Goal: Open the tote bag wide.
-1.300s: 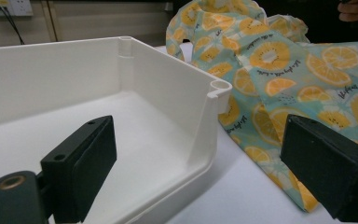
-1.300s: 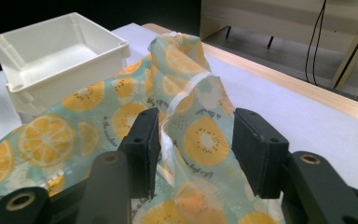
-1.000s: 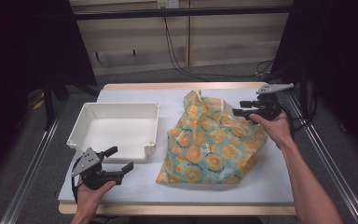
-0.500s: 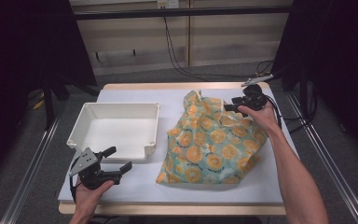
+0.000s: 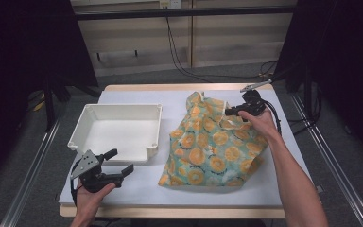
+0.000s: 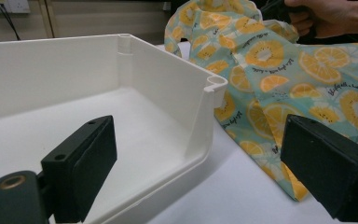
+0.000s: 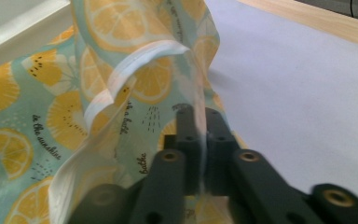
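Observation:
A teal cloth bag printed with orange and kiwi slices (image 5: 212, 144) lies crumpled on the right half of the table. My right gripper (image 5: 231, 112) is shut on the bag's white-edged handle strap (image 7: 121, 77) at its upper right corner; the strap passes between the closed jaws (image 7: 198, 121). An empty white plastic bin (image 5: 120, 127) sits left of the bag. My left gripper (image 5: 121, 161) hovers open near the table's front left, just in front of the bin. In the left gripper view, the bin's corner (image 6: 212, 86) and the bag (image 6: 298, 79) lie beyond the spread pads (image 6: 86, 170).
The table has a pale lavender mat (image 5: 264, 184) with a wooden edge (image 5: 170, 212). Metal rails (image 5: 28, 179) run along both sides. Cables (image 5: 179, 56) trail on the floor behind the table.
The right gripper has moved left and down onto the bag's upper right corner and shut on its handle strap. The left gripper has hardly shifted.

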